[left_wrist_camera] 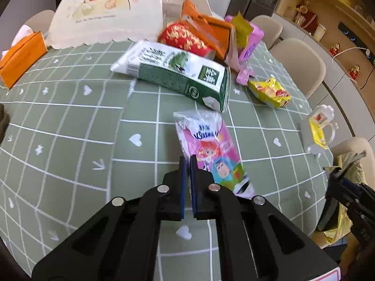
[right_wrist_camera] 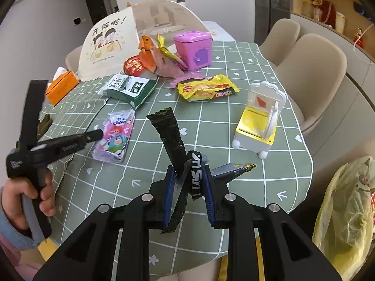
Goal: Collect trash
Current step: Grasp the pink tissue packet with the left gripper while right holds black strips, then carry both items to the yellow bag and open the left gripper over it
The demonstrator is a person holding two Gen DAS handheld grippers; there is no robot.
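Right gripper (right_wrist_camera: 188, 182) at the table's near edge, jaws pinching a crumpled black wrapper (right_wrist_camera: 172, 135) that sticks up between the pads. Left gripper (left_wrist_camera: 187, 164) has its jaws pressed together at the near left edge of the pink cartoon wrapper (left_wrist_camera: 211, 149) lying flat mid-table; whether film is caught between them is unclear. Beyond: green-and-white carton (left_wrist_camera: 178, 72), yellow snack packet (right_wrist_camera: 206, 87). Yellow bag (right_wrist_camera: 346, 215) hangs off the right edge.

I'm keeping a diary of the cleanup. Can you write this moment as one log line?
left gripper: shut on pink wrapper | right gripper: holding black wrapper | yellow bag: waiting
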